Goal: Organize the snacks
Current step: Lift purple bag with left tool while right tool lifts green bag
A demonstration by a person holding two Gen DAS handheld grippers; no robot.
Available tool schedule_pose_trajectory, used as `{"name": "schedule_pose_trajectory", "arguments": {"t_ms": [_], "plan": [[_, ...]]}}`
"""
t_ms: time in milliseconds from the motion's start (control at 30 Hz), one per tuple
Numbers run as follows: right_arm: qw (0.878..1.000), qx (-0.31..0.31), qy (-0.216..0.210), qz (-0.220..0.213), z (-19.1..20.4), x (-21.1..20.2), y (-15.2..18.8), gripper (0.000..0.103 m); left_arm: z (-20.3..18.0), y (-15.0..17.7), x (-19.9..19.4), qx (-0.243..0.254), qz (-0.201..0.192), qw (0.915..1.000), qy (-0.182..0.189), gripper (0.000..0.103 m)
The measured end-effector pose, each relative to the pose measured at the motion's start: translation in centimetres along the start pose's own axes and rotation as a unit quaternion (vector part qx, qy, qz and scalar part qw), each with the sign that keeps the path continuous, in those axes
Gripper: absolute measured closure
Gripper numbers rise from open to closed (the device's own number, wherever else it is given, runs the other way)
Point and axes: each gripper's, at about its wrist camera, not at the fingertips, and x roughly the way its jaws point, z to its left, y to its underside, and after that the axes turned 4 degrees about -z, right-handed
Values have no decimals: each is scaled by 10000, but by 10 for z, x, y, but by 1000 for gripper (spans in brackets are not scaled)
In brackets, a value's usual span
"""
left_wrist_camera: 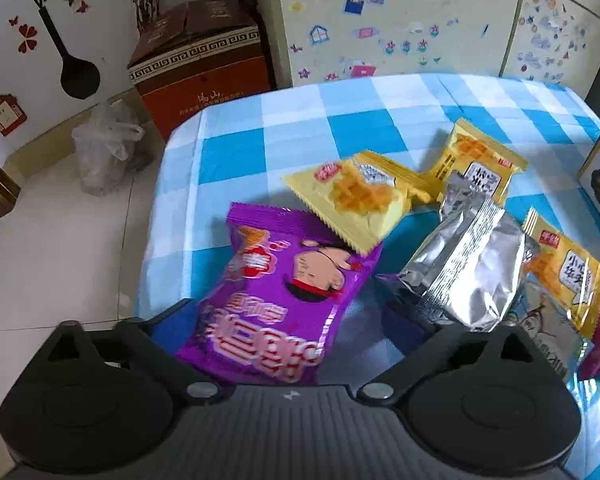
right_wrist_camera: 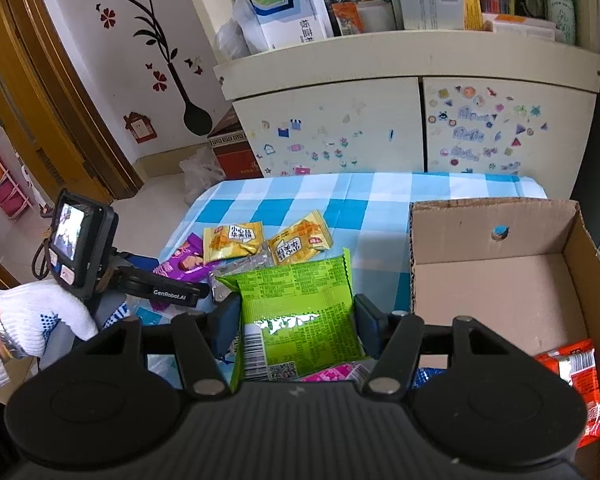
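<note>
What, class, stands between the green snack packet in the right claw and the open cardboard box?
Nothing visible does. The right claw grips the green foil snack packet just left of the open brown cardboard box. Only the box's low near wall lies between them, and the floor behind it is bare.

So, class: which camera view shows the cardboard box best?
The right wrist view: the cardboard box shows its open inside, back wall and a red packet in its near corner. The left wrist view catches only a sliver of the box's outer side at the right edge.
</note>
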Motion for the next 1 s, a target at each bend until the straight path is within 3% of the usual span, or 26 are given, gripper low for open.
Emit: {"name": "schedule_pose_trajectory", "arguments": {"t_ms": [133,267,500,533,667,833,1000], "plan": [[10000,-20,-22,23,1,2,1,43,2,0,3,-133,-56,9998,119,0],[10000,-23,-24,58,2,4,2,43,14,2,8,-565,30,9978,355,0],[9999,-39,-4,99,0,8,2,43,10,1,7,-487,-32,9984,284,0],[9999,-48,7,99,1,9,2,43,9,1,5,-470,-41,9985,276,3],[10000,-53,21,81,2,10,0,43,8,0,-5,-635,-14,9977,242,31],[10000,-39,-37,58,2,9,-1,43,8,8,-18,-833,9,9964,131,39],[9999,4,-115,39,2,8,-3,43,8,20,-37,-1279,10,9918,29,39]]}}
